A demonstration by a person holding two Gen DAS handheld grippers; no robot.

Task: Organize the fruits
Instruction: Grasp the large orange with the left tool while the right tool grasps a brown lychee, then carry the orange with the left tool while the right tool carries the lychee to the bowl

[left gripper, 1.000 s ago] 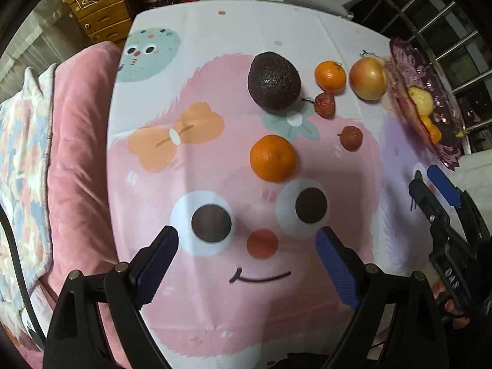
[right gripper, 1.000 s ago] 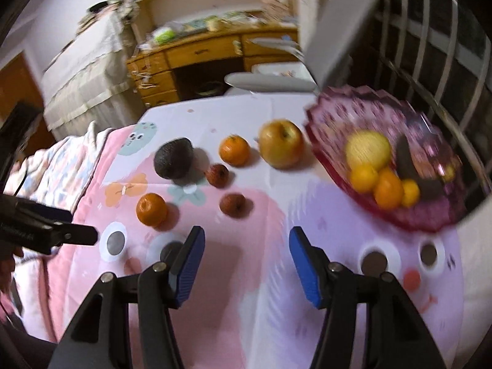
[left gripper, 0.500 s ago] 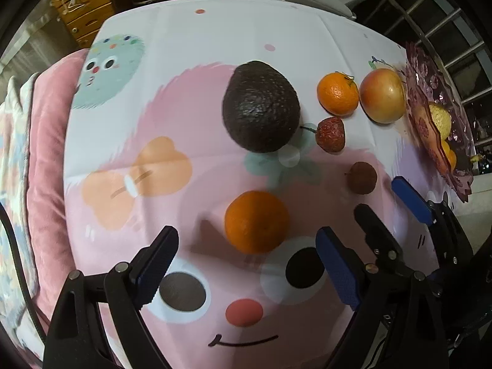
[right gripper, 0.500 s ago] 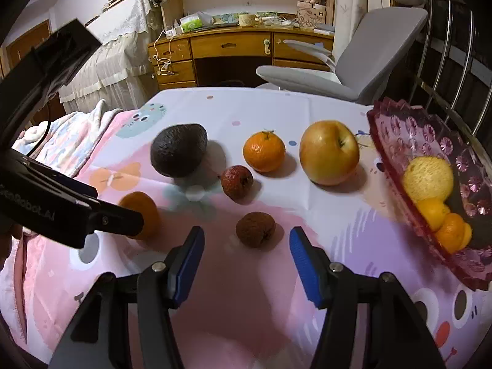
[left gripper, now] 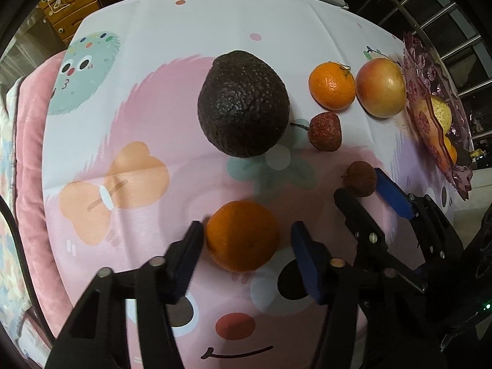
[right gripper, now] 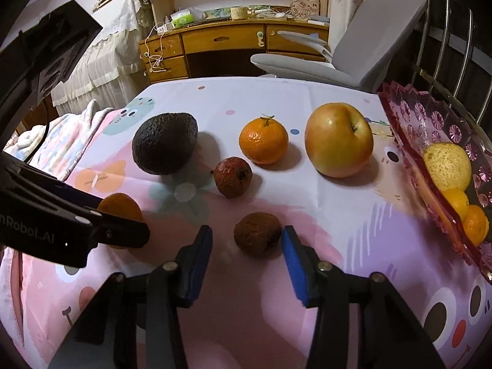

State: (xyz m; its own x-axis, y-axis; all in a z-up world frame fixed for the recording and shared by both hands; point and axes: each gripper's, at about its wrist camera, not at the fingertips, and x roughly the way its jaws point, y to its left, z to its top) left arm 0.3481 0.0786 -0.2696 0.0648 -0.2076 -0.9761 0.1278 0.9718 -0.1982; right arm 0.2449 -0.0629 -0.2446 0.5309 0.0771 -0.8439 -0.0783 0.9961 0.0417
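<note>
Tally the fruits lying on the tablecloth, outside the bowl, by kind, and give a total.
Avocado: 1
Mandarins: 2, the stemmed mandarin and the near mandarin
Apple: 1
Lychees: 2, the red lychee and the brown lychee
Total: 6

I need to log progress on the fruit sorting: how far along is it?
Done: a pear and small oranges already lie in the pink dish.

In hand: the left gripper, jaws just closing, brackets the near orange; the right gripper, also closing, brackets the brown lychee, with a gap at one pad.

Left: avocado, red lychee, far orange, apple.
</note>
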